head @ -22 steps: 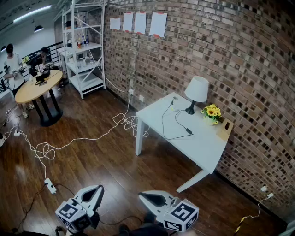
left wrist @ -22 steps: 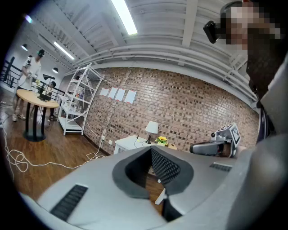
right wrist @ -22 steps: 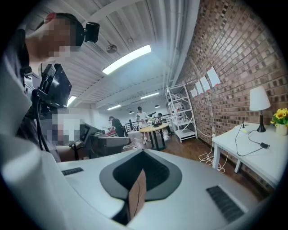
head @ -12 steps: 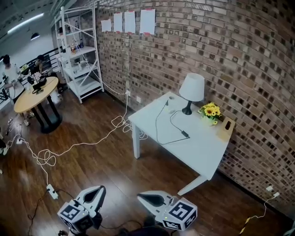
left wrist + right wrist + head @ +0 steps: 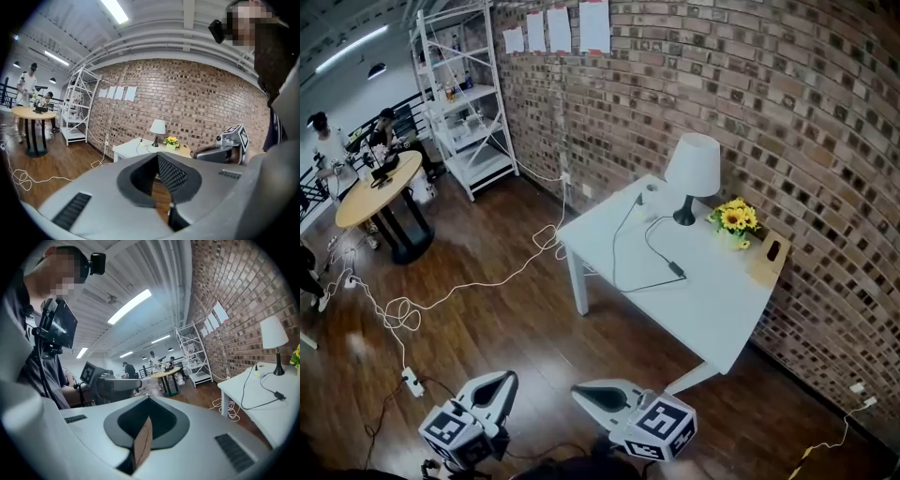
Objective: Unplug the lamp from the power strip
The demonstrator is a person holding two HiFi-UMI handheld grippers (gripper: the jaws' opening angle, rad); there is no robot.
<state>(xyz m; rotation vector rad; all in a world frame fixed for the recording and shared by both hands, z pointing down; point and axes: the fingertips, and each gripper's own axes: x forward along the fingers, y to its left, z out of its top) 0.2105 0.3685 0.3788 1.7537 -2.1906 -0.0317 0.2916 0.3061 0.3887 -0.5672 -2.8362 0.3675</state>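
Observation:
A white-shaded lamp on a black stem stands at the far side of the white table, by the brick wall. Its black cord loops over the tabletop past an inline switch to a white power strip left of the lamp. Both grippers hang low over the wooden floor, well short of the table. My left gripper and right gripper each show their jaws together and nothing held. The lamp looks small in the left gripper view. It sits at the right in the right gripper view.
Sunflowers and a wooden box stand on the table beside the lamp. A white cable trails over the floor to a floor strip. A white shelf, a round wooden table and people are at the back left.
The head view has drifted, so the table and lamp now sit slightly higher and nearer. Both grippers stay low in the view, jaws unchanged.

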